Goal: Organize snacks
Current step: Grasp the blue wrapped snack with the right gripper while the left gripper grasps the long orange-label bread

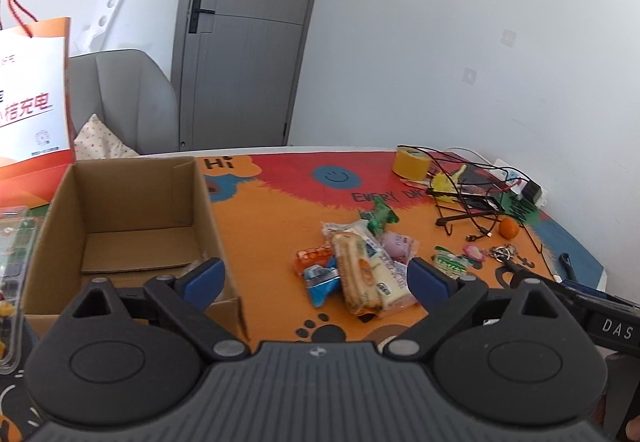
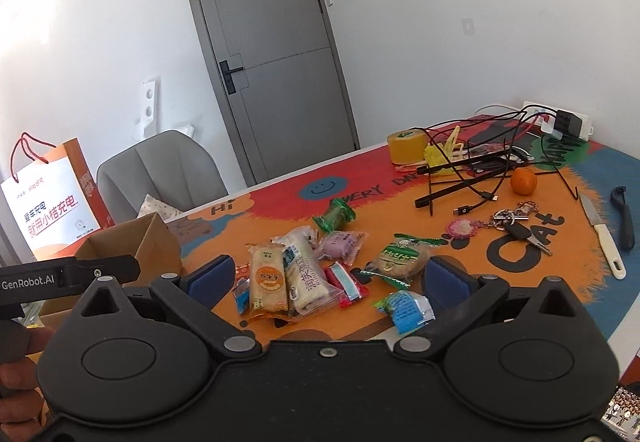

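Note:
A pile of wrapped snacks lies on the colourful table mat; it also shows in the right wrist view. It holds long biscuit packs, a purple bun, a green round cake, a green candy and a blue packet. An open, empty cardboard box stands left of the pile. My left gripper is open, above the table between box and pile. My right gripper is open, just in front of the pile, holding nothing.
At the far right lie a yellow tape roll, a black wire stand with cables, an orange, keys, a knife and a power strip. An orange paper bag and grey chair stand behind the box.

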